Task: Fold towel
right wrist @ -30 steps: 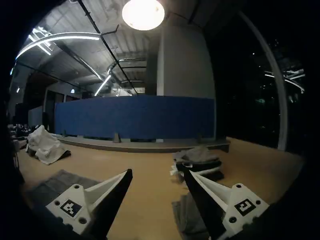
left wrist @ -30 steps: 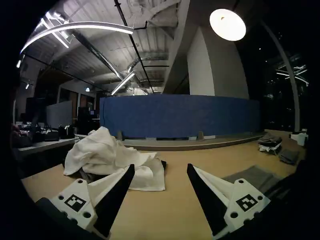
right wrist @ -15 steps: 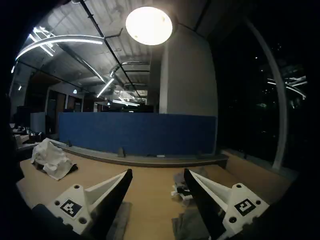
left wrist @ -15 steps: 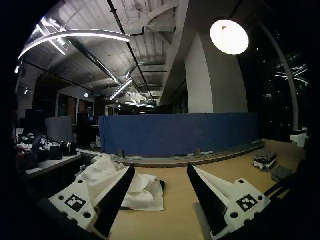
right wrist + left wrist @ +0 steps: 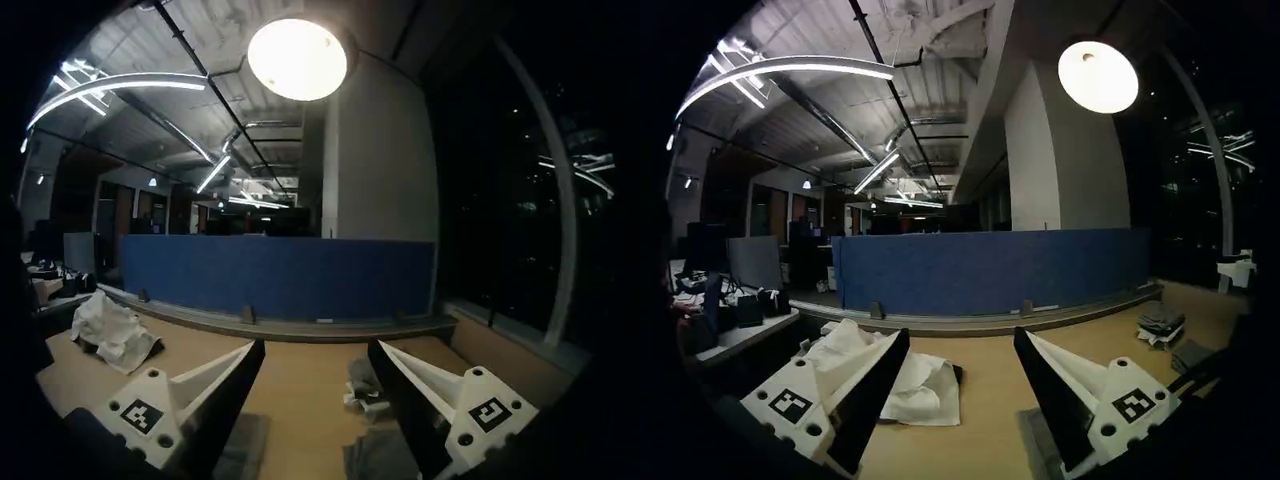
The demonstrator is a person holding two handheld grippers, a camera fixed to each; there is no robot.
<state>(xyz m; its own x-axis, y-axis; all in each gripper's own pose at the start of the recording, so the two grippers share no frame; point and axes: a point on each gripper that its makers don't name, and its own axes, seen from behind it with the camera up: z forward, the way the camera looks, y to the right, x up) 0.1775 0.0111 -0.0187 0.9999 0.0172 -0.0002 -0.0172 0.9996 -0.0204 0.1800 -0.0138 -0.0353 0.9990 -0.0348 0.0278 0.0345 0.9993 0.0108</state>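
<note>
While left gripper gapes, white towel partly behind its fingers

It was an open-plan office after dark: a long wooden worktop backed by a blue fabric divider screen, further desks at the left loaded with monitors and bags, exposed ducts and strip lights on a bare ceiling, a round pendant lamp, black windows
</note>
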